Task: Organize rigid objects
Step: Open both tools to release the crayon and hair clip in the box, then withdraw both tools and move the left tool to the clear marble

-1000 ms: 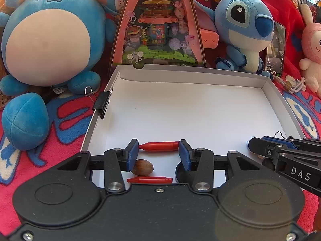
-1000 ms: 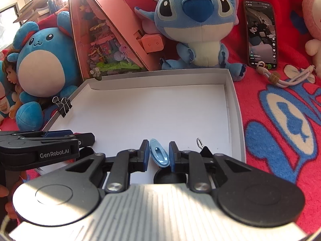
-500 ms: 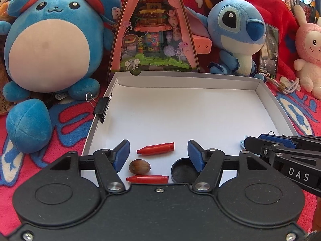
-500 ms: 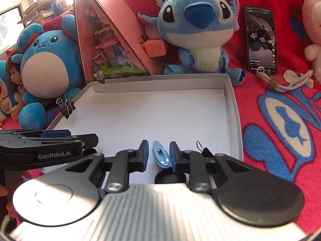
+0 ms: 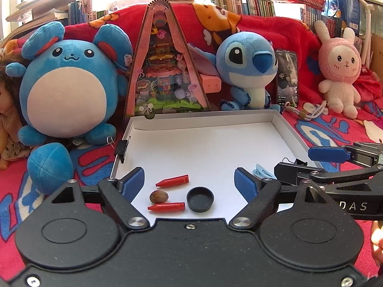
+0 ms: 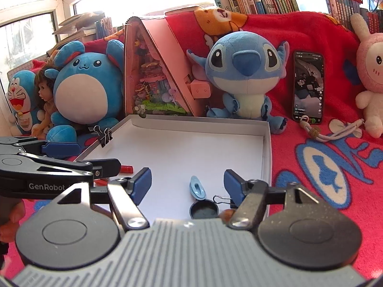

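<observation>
Red fleece blanket (image 5: 335, 129) covers the surface, with soft toys and bookshelves behind, and on it lies a shallow white box (image 5: 203, 148) that receives the small hard things.

Near the box's 6 o'clock edge, in the left wrist view, lie two red crayon-like sticks (image 5: 172, 181), one beyond the other, a brown nut (image 5: 159, 196) between them, and a black round cap (image 5: 200, 199) at 3 o'clock of the nut. A light blue clip (image 6: 197, 188) lies near the 5 o'clock corner, just beside a second black cap (image 6: 203, 211). All of them look light and stiff. The sticks and the nut are smooth and will probably roll, so I would take a stick across its middle and the clip across its narrow sides.

The left claw (image 5: 189, 183) is opening, its blue pads wide apart; the sticks, the nut and the cap lie on the box floor between and below them, and the pads touch none of them. The right claw (image 6: 187, 184) is opening too. The blue clip lies free between its pads, and it holds nothing.

A black binder clip (image 5: 122, 148) sits on the box's 9 o'clock wall.
</observation>
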Available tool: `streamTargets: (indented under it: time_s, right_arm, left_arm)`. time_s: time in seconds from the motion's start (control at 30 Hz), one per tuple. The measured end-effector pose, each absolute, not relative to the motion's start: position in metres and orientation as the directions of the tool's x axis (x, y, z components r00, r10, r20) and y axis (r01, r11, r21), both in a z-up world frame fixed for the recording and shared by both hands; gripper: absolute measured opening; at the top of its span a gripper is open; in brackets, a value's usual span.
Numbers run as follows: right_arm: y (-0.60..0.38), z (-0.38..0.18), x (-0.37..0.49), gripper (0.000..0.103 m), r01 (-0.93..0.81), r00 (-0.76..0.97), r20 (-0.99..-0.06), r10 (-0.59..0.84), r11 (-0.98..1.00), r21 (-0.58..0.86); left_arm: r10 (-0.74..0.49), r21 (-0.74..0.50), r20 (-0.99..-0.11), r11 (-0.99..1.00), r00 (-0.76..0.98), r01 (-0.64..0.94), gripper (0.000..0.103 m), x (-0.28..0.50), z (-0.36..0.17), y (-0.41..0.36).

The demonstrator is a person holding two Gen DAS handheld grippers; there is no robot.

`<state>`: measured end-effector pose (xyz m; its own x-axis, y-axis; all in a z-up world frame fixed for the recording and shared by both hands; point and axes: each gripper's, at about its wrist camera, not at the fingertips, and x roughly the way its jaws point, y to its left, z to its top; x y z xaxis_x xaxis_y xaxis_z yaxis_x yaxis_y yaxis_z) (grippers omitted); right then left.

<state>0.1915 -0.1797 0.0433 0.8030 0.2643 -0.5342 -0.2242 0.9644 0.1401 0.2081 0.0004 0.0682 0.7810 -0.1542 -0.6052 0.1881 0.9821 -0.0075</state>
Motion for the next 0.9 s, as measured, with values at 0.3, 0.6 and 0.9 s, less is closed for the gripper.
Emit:
streamTargets:
  time_s: [0.3,0.6,0.9]
  right_arm:
    - [-0.191,0.051,0.159,0.087,-0.237,0.839,-0.479,0.259,0.966,0.109]
    - [-0.195,0.054,0.124,0.092,-0.265,0.861,-0.436,0.262,0.963,0.056]
    - [-0.195,0.049,0.090,0.096,-0.292,0.872,-0.413,0.264,0.957,-0.004]
  left_arm:
    - [-0.216,-0.050,-0.569,0.972,0.794,0.229,0.082,0.170,0.075,0.003]
    - [-0.261,-0.069,-0.530,0.962,0.807,0.265,0.083,0.130,0.075,0.004]
    - [-0.274,-0.064,-0.519,0.957,0.809,0.283,0.083,0.095,0.065,0.002]
